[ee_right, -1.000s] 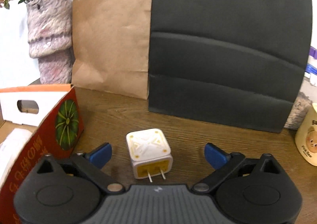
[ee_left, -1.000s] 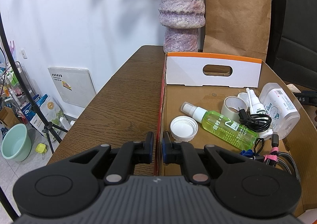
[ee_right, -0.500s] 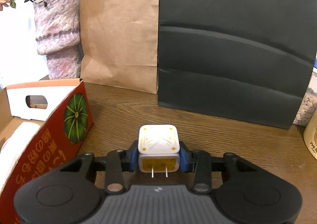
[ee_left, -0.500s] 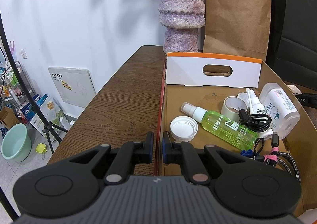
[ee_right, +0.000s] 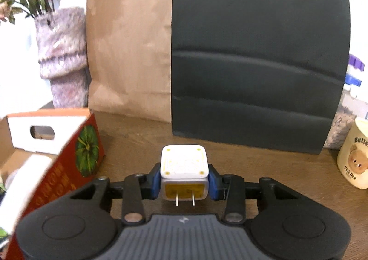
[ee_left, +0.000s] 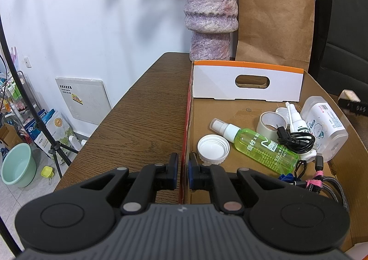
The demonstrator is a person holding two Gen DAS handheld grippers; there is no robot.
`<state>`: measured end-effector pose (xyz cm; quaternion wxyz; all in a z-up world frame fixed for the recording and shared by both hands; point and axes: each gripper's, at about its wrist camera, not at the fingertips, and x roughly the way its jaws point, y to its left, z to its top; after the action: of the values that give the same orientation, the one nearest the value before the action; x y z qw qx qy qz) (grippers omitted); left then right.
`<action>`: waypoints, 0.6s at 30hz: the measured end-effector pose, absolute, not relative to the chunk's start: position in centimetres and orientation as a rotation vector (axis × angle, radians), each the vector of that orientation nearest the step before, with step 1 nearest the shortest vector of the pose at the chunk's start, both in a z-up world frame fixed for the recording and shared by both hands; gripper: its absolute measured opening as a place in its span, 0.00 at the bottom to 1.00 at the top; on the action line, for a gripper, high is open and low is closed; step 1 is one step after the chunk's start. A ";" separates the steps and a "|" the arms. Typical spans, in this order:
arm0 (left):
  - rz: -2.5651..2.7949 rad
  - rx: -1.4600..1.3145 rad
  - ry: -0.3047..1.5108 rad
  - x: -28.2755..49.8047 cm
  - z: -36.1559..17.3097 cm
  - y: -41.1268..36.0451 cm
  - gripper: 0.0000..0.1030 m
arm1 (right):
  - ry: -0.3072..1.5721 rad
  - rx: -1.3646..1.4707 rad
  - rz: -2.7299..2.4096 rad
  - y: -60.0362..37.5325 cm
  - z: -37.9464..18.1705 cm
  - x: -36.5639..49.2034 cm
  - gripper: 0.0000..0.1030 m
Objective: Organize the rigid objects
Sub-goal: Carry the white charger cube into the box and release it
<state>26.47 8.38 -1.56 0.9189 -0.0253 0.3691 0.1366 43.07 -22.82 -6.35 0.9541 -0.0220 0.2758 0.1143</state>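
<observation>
Your left gripper (ee_left: 182, 171) is clamped on the cardboard box (ee_left: 186, 126) by its left wall, pinning it for you; on the right, the right gripper (ee_right: 184, 182) just closed onto the white charger cube (ee_right: 184, 165) above the table (ee_right: 138, 142); it looks light, stiff and slick, so keep squeezing the flat sides, prongs clear.

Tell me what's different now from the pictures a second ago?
The right gripper was open around the white plug cube on the table; its jaws closed on the cube's sides and now hold it. The left gripper stayed shut on the cardboard box wall, and the things inside did not move.
</observation>
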 end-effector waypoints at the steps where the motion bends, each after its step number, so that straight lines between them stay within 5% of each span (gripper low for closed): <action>1: 0.281 -0.052 0.759 26.5 -1.6 8.4 0.09 | 0.547 -0.044 0.234 -22.8 -5.9 42.8 0.38; 18: 0.281 -0.051 0.759 26.5 -1.6 8.4 0.09 | 0.380 -0.089 0.424 -17.8 0.9 36.3 0.37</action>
<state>26.48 8.37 -1.57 0.9190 -0.0250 0.3690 0.1366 36.31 -17.79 0.91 0.9588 -0.0438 0.1872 0.2091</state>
